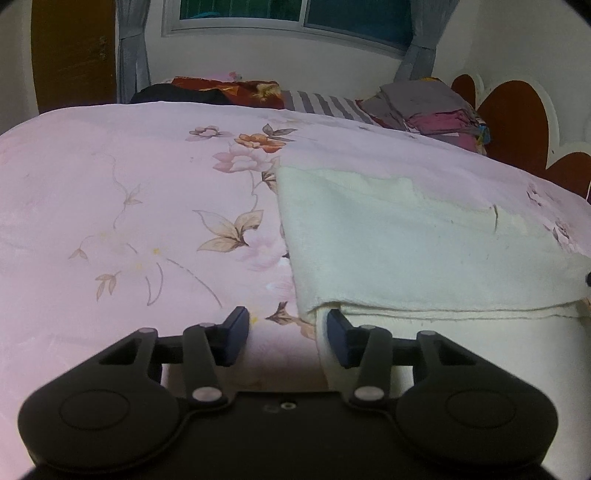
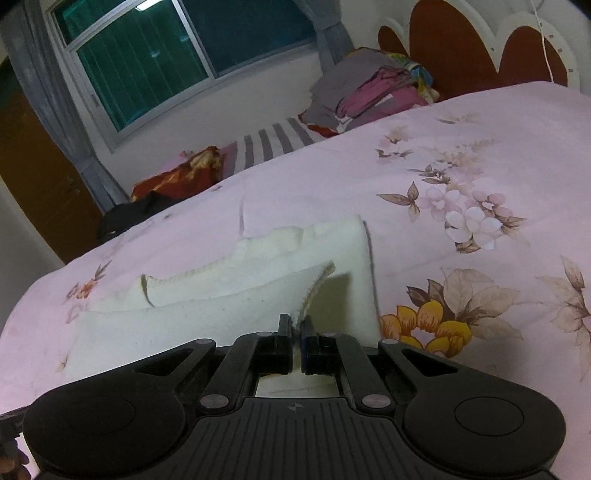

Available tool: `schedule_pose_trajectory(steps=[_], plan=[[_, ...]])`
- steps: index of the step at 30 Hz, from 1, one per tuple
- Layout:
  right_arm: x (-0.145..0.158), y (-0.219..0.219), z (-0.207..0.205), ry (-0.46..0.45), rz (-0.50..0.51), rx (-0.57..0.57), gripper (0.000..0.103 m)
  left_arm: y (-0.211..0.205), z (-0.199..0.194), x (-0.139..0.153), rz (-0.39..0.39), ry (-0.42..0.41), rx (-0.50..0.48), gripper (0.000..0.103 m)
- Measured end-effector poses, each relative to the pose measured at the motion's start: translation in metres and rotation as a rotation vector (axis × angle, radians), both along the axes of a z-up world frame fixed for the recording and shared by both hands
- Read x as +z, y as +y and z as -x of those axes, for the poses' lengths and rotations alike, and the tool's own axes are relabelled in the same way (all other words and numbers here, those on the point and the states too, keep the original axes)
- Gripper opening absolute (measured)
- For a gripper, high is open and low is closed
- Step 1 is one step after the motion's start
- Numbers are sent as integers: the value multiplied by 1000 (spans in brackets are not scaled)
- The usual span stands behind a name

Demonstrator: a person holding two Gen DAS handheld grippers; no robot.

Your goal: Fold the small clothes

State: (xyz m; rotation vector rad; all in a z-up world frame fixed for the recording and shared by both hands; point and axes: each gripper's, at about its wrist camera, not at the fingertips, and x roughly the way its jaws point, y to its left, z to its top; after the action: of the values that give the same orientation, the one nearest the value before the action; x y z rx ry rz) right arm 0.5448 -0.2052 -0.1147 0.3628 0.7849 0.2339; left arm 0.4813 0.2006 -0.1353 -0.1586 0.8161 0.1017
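A cream knitted garment (image 1: 424, 240) lies partly folded on the pink floral bedsheet (image 1: 129, 192). My left gripper (image 1: 288, 328) is open and low at the garment's near left corner, its right finger beside the folded edge. In the right wrist view the same garment (image 2: 229, 295) lies ahead. My right gripper (image 2: 296, 326) is shut on a corner of the garment and holds that flap raised above the rest.
A pile of grey and magenta clothes (image 1: 428, 107) sits by the red and white headboard (image 1: 517, 122). A red patterned cloth (image 1: 229, 88) and a black item (image 1: 173, 94) lie at the bed's far edge under the window (image 1: 295, 14).
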Motion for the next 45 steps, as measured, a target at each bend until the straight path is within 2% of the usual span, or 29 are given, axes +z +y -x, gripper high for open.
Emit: schedule_pose_trajectory(steps=[13, 21, 23, 24, 25, 26, 27, 29, 31, 32, 33, 34, 36, 38, 39, 41, 44, 45], plan=[[0, -12, 2, -9, 12, -40, 3, 1, -1, -1, -10, 12, -10, 43], [-27, -14, -4, 95, 30, -21, 3, 4, 2, 0, 3, 14, -13, 41], [-24, -19, -4, 112, 20, -20, 4, 9, 7, 7, 42, 23, -40, 42], [-18, -22, -3, 111, 27, -37, 4, 13, 13, 14, 60, 2, -37, 42], [-9, -27, 2, 79, 41, -61, 4, 13, 22, 25, 55, -51, -34, 48], [3, -31, 9, 20, 40, -68, 4, 10, 29, 35, 30, -99, -35, 53], [8, -32, 10, -4, 42, -64, 4, 4, 30, 41, 10, -122, -32, 54], [10, -24, 4, -1, 53, -30, 4, -9, 22, 44, 49, -138, -56, 54], [2, -10, -5, 17, 72, 9, 4, -26, 6, 31, 94, -120, -84, 54], [-8, -2, -9, 50, 92, 24, 4, -32, -1, 23, 104, -94, -95, 54], [-21, 5, -16, 131, 128, 34, 3, -35, -9, 12, 115, -49, -102, 53], [-24, 7, -16, 137, 131, 40, 4, -36, -17, 2, 122, 25, -102, 52], [-12, 6, -18, 129, 130, 32, 4, -37, -17, 9, 108, -6, -112, 55], [4, 3, -20, 37, 124, 33, 4, -34, -29, 15, 124, -34, -119, 58], [6, 3, -26, 22, 130, 36, 4, -33, -40, 17, 119, -39, -126, 58], [1, 5, -48, 30, 121, 39, 4, -30, -69, 18, 105, -52, -129, 57], [-11, 17, -82, 35, 134, 70, 4, -20, -111, 10, 143, -42, -152, 57], [-17, 16, -89, 51, 136, 86, 4, -19, -122, 8, 97, -45, -158, 59]])
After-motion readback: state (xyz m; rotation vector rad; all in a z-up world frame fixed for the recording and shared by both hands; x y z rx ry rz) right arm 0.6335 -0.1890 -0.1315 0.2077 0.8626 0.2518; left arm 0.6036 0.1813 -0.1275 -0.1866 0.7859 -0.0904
